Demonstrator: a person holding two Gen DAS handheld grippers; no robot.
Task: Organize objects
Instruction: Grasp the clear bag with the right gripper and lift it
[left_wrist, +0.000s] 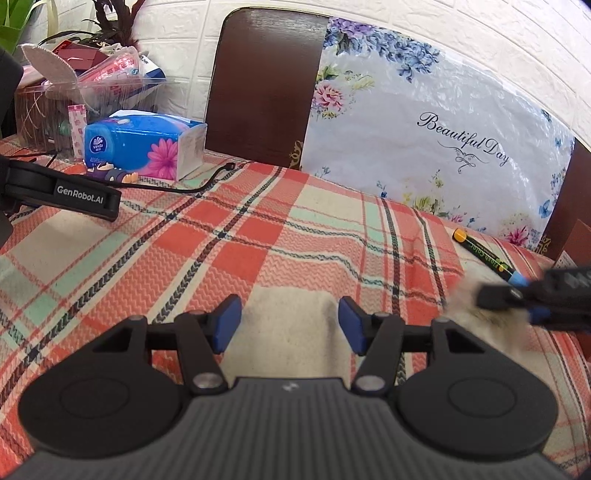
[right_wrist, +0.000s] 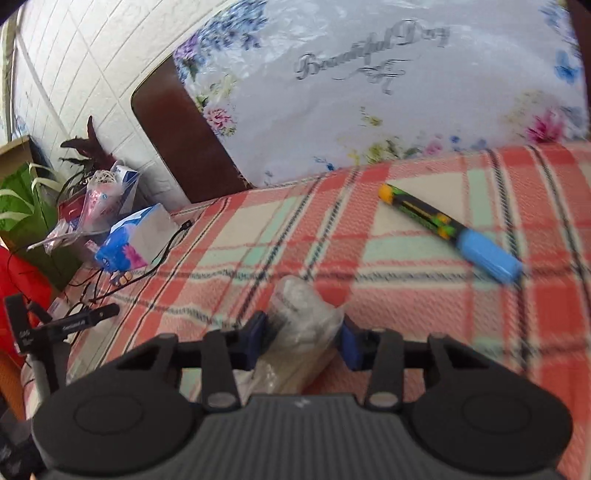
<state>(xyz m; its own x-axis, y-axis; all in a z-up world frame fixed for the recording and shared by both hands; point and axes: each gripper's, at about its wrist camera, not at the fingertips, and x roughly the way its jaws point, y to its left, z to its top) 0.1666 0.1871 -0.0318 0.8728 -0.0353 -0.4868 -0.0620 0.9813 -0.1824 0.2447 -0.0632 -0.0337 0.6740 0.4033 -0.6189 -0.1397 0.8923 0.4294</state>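
My right gripper (right_wrist: 301, 341) is shut on a clear plastic-wrapped packet (right_wrist: 299, 328) and holds it just above the plaid tablecloth (right_wrist: 332, 236). A black marker with a blue cap and orange end (right_wrist: 448, 232) lies on the cloth ahead and to the right of it. In the left wrist view the same marker (left_wrist: 487, 258) lies at the far right, beside the blurred right gripper (left_wrist: 532, 295). My left gripper (left_wrist: 290, 325) is open and empty over the cloth (left_wrist: 258, 240).
A blue tissue pack (left_wrist: 147, 144), a clear box of clutter (left_wrist: 74, 99) and a black cable (left_wrist: 192, 188) sit at the back left. A black GenRobot.AI stand (left_wrist: 62, 192) is at the left. A floral bag (left_wrist: 424, 122) leans on a dark chair back (left_wrist: 262, 85).
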